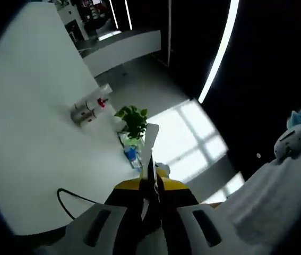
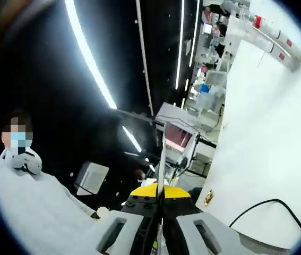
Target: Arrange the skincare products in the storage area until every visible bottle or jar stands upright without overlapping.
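My left gripper (image 1: 151, 130) points up along a white wall (image 1: 28, 122), its two thin jaws pressed flat together with nothing between them. Just past its tip are a green leafy plant (image 1: 133, 119) and a small blue object (image 1: 131, 155) that is too small to identify. In the right gripper view my right gripper (image 2: 164, 130) is also shut and empty, aimed at a dark ceiling with light strips (image 2: 89, 58).
A person in white clothing (image 1: 277, 186) stands at the right of the left gripper view, and the same white clothing (image 2: 28, 202) shows at the left of the right gripper view. Metal pipes with red fittings (image 1: 89, 109) run on the wall, and a black cable (image 2: 267, 204) hangs there. Shelves and equipment (image 2: 185, 138) lie far off.
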`<state>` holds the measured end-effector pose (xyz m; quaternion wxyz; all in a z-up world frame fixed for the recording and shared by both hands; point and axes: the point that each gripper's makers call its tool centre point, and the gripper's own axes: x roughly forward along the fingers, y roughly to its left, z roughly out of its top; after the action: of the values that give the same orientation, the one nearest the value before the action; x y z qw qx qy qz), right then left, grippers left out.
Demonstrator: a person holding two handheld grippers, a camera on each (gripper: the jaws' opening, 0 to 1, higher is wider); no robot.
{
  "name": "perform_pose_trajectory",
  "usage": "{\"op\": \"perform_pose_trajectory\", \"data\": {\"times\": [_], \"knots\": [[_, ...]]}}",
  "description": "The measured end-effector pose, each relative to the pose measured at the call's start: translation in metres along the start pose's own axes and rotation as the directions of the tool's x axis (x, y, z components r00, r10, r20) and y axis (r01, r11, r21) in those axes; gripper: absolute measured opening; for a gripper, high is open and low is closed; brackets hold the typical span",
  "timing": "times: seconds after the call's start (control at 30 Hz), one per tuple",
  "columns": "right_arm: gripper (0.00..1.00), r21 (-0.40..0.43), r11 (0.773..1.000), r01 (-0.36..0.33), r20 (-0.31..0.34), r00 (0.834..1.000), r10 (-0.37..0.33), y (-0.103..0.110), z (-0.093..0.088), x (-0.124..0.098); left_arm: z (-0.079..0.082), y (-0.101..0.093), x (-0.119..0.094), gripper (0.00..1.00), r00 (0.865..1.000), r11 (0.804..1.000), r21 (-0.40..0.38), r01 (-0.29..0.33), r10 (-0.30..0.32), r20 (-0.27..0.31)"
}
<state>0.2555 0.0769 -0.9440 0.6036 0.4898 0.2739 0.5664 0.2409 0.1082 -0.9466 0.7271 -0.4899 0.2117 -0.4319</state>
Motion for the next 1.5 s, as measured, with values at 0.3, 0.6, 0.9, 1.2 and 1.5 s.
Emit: {"op": "perform_pose_trajectory", "data": {"times": [0.3,0.6,0.9,1.2,1.5], "knots": [[0.00,0.034,0.999,-0.041,0.046,0.998,0.039,0.006,0.004,0.001,-0.019,0.002,0.009,0.25,0.996,1.000,0.015,-0.008,0.009,-0.087],[0.00,-0.023,1.000,0.013,0.031,0.999,-0.013,-0.001,0.003,0.003,-0.013,0.003,0.000,0.00,0.997,0.999,-0.041,-0.030,0.027,-0.074],[0.05,-0.060,0.998,-0.015,-0.092,0.996,0.010,0.004,-0.020,0.011,0.012,0.006,-0.012,0.00,0.998,0.995,-0.089,-0.038,0.042,0.044],[0.00,-0.071,0.997,0.017,-0.121,0.992,-0.025,-0.004,-0.024,0.009,0.012,0.008,-0.007,0.00,0.997,0.997,-0.059,-0.043,0.047,0.054],[0.00,-0.081,0.995,0.058,-0.116,0.991,-0.067,-0.010,-0.023,0.010,-0.015,0.016,0.000,0.00,0.993,0.995,-0.048,-0.085,0.080,-0.086]]}}
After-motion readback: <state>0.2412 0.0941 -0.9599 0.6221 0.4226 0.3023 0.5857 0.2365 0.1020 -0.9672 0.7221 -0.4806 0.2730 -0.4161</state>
